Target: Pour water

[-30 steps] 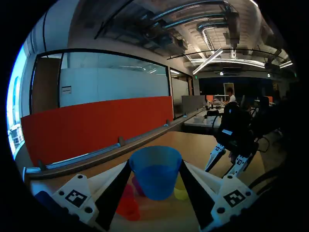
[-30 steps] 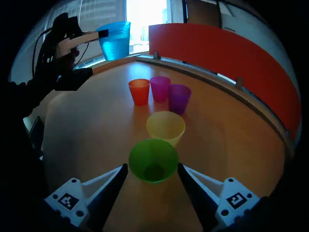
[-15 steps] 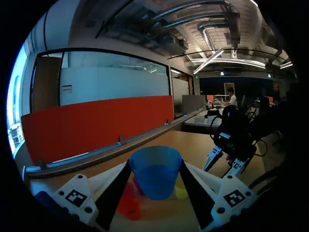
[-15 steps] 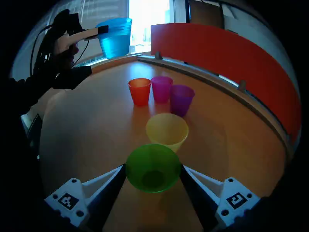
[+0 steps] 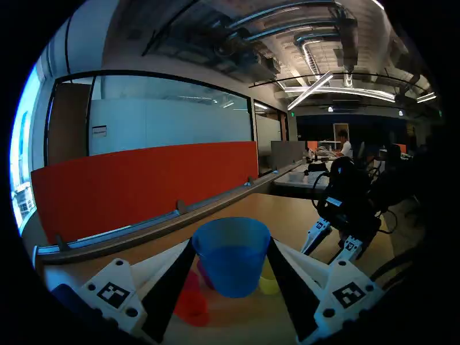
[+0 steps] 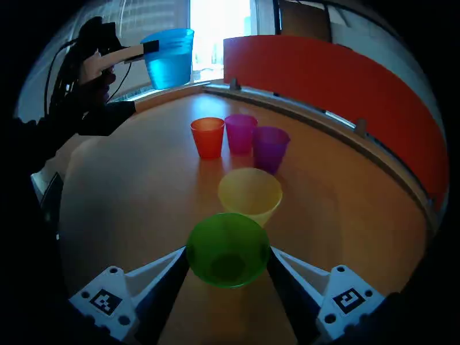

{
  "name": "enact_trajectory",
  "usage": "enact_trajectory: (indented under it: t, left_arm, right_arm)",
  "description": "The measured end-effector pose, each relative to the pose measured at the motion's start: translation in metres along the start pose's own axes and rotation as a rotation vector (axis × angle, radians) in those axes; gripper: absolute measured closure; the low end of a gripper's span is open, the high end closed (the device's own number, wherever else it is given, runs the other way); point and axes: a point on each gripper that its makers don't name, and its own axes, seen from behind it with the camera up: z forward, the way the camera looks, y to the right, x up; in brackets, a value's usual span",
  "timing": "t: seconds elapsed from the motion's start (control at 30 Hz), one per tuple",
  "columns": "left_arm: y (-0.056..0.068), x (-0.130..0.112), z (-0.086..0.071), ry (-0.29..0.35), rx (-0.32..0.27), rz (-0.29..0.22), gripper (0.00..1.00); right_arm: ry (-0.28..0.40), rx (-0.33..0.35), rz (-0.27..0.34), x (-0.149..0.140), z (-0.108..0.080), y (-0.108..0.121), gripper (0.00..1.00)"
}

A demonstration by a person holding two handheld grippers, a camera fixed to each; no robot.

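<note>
My left hand-held gripper [image 5: 230,246] pinches blue cup [image 5: 232,265], right hand-held gripper [image 6: 227,251] pinches green cup [image 6: 228,261] — I'd bring blue in from 11 o'clock, tilt slowly.

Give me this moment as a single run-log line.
left hand-held gripper: shut on blue cup, water inside, upright, aloft | right hand-held gripper: shut on green cup | pour: not yet started

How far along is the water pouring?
Done: the blue cup, with water in it, is held up and upright by the left gripper. In hand: the right gripper clamps the green cup. Left: the pour itself, probably into green; nothing is tipping yet.
</note>
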Motion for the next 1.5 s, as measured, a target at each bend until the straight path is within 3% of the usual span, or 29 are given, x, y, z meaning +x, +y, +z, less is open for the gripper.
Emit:
enact_trajectory:
  t: [0.7, 1.07, 1.5]
  left_arm:
    - [0.0, 0.011, -0.015, 0.012, 0.015, 0.0, 0.14]
    - [0.001, 0.014, -0.024, 0.014, 0.026, -0.005, 0.14]
    - [0.004, 0.017, -0.033, 0.018, 0.043, -0.009, 0.14]
  right_arm:
    - [0.086, -0.029, -0.032, 0.044, -0.032, 0.001, 0.08]
    - [0.168, -0.058, -0.037, 0.083, -0.054, 0.003, 0.08]
    - [0.263, -0.053, -0.038, 0.115, -0.064, -0.006, 0.08]
